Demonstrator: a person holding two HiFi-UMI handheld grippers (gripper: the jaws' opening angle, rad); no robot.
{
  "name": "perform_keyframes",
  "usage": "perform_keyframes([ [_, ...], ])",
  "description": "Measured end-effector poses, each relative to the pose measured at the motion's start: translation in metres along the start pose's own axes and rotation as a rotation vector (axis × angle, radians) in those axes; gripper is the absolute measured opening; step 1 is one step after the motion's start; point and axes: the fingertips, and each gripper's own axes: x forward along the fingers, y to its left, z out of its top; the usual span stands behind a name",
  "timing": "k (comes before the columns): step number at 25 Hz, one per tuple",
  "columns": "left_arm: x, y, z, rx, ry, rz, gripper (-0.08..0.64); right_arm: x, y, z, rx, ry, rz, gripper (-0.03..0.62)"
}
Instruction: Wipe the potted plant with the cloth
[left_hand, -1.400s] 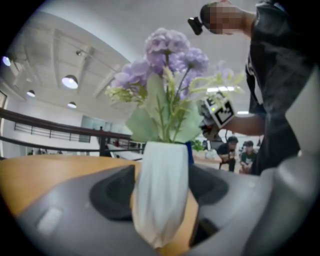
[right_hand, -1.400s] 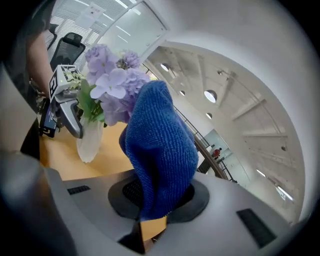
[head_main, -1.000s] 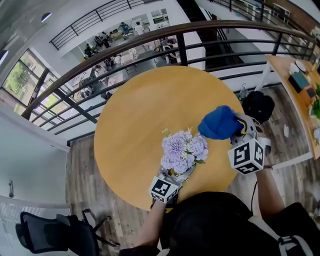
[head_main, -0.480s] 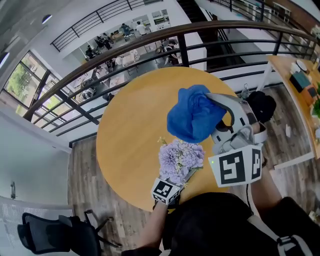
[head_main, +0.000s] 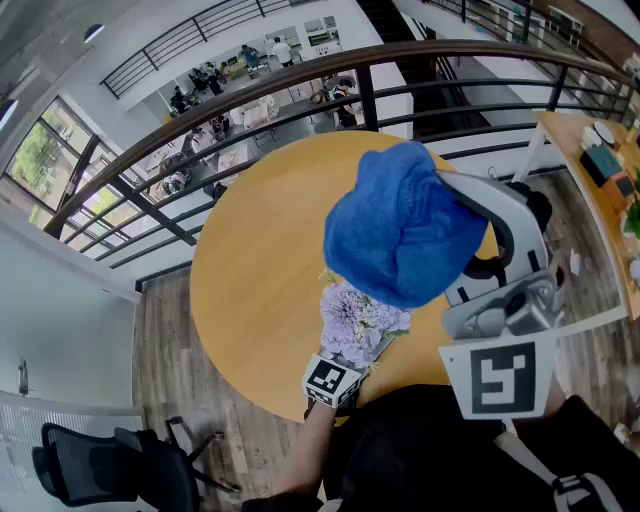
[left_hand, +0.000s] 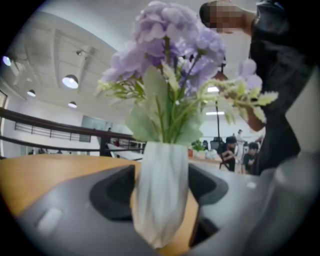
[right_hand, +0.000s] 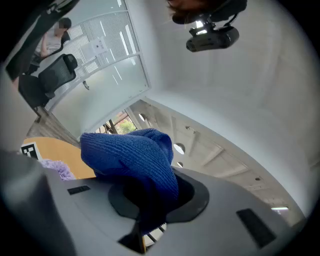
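Head view: my right tool (right_hand: 150, 205) is clamped on a bunched blue cloth (head_main: 400, 235), and the wad hangs high over the round wooden counter (head_main: 260, 260), above and a little to the far right of the potted plant (head_main: 360, 320). The plant stands close to the near edge of the counter. My left tool (head_main: 340, 368) grips its white pot (left_hand: 162, 192) from the near side, one jaw pressed on each flank, pointing level.

The step I judge to be in hand is bringing the cloth down onto the plant. From up here the wad covers part of the purple flowers (left_hand: 170, 45), so I would lower it from the right side, where I can watch the contact.

I want the loose, rounded part of the cloth to touch first, never the hard jaws behind it. The petals and pale leaves look thin and likely to bend or shed.

Light strokes from the middle outward should do, with the stems left to spring back.

My left grip sits low on the pot, which is good against tipping. I would hold it firm and not let the wiping push the pot toward the near edge.
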Motion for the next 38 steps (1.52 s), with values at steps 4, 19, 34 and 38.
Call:
perform_keyframes([
  [4,-0.001,0.000,-0.001,-0.004,0.001,-0.003,0.325,-0.005,0.077,0.013,-0.112,-0.048,0.197,0.072],
  [19,-0.002,0.001,0.000,-0.003,-0.009,-0.010,0.325,-0.073,0.131,-0.117,-0.416,0.182,0.414,0.072],
  [34,-0.002,-0.001,-0.001,-0.001,0.007,-0.008,0.325,-0.090,0.088,-0.182,-0.274,0.389,0.311,0.072],
  [38,-0.002,-0.001,-0.002,-0.004,0.016,-0.010,0.325,-0.098,0.067,-0.191,-0.237,0.429,0.264,0.072],
])
